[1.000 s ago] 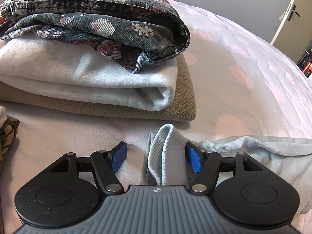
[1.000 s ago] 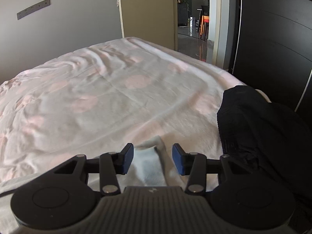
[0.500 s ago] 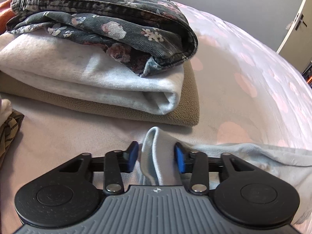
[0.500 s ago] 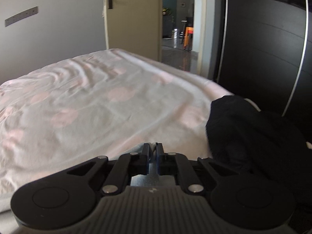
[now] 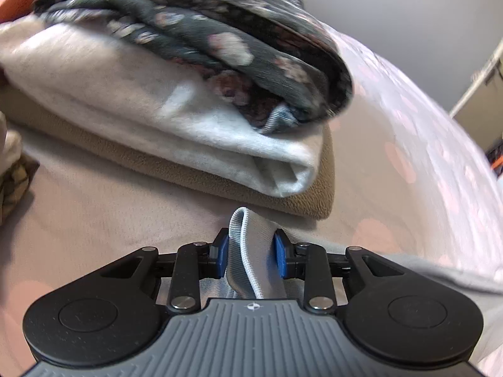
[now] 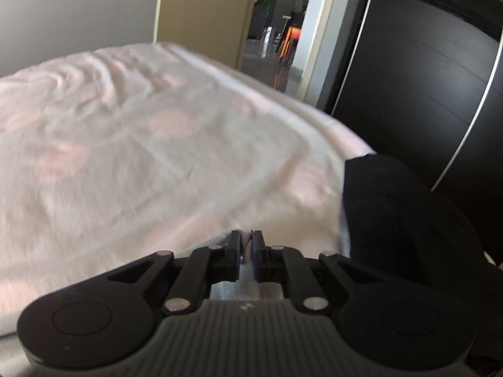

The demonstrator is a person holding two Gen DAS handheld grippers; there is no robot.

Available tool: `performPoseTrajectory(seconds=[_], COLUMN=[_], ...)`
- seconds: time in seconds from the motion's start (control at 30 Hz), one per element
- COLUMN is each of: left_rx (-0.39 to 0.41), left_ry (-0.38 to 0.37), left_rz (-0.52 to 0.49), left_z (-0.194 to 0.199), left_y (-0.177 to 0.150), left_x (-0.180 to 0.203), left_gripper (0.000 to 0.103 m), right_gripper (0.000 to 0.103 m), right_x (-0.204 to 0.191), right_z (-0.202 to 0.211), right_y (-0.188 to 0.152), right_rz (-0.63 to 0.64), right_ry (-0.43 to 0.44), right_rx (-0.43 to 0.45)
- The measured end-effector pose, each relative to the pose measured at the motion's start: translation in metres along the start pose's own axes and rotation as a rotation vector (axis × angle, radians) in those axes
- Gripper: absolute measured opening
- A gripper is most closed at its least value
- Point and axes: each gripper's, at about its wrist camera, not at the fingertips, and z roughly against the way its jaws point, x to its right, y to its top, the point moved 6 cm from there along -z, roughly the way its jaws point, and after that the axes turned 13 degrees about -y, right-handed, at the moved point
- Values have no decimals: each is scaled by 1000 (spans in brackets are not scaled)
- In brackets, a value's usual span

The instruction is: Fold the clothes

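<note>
- Two tools are at work over the bed [image 6: 132, 144], one in each of the person's hands, and each view shows only its own.
- Only the left wrist view shows the folded pile: three folded pieces stacked, a dark floral garment [image 5: 220, 44] on top, a white fleece [image 5: 132, 100] under it, a tan blanket [image 5: 195, 172] at the bottom, lying on the bed just beyond the tool.
- Left tool [image 5: 251, 248]: its jaws are closing, the two blue pads [image 5: 221, 251] pressing both sides of a bunched ribbed edge of the light grey garment [image 5: 248, 242], which sticks up between them and trails away to the right across the bed.
- Only the right wrist view shows one dark heap of clothing [image 6: 396, 207] at the bed's right edge, an open doorway [image 6: 276, 28] and a black wardrobe [image 6: 424, 62] behind it.
- Right tool [image 6: 246, 248]: nearly closed, its jaws easing apart slightly, with a thin fold of the same pale cloth pinched between them, low over the bed.
- At the left rim of the left view lies one patterned brown piece [image 5: 15, 182]; what it is I cannot tell.
</note>
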Motion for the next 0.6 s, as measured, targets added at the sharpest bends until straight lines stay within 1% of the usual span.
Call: performPoseTrajectory(seconds=[0.03, 0.07, 0.1, 0.17, 0.2, 0.23, 0.3, 0.37, 0.4, 0.47, 0.5, 0.53, 0.6], left_rx=[-5, -5, -4, 1, 3, 4, 11, 30, 43, 72, 81, 90, 98], left_ry=[10, 12, 9, 3, 8, 14, 32, 44, 45, 40, 43, 45, 47], left_rz=[-19, -19, -13, 2, -5, -11, -42, -80, -97, -121, -126, -130, -120], left_z=[-2, -7, -6, -3, 0, 2, 8, 15, 19, 28, 32, 35, 37], left_y=[0, 2, 2, 1, 0, 0, -2, -3, -2, -1, 0, 1, 2], left_x=[4, 8, 7, 4, 5, 5, 6, 9, 11, 12, 12, 12, 14], left_gripper=[29, 30, 30, 31, 34, 38, 41, 42, 42, 46, 49, 49, 49], right_gripper=[19, 29, 34, 37, 37, 37, 37, 37, 39, 40, 39, 37, 36], right_x=[0, 1, 3, 12, 16, 17, 17, 2, -9, -36, -50, -64, -83], right_z=[2, 4, 7, 19, 29, 43, 72, 107, 125, 158, 175, 192, 214], right_y=[-2, -2, -1, 3, 6, 7, 8, -1, -9, -30, -43, -56, -80], right_rz=[0, 4, 7, -3, -13, -23, -40, -1, 28, 100, 129, 157, 200], right_ry=[13, 19, 8, -17, -20, 9, 69, 185, 249, 379, 438, 492, 506], right_rx=[-2, -2, 6, 33, 49, 70, 108, 117, 114, 89, 78, 66, 38])
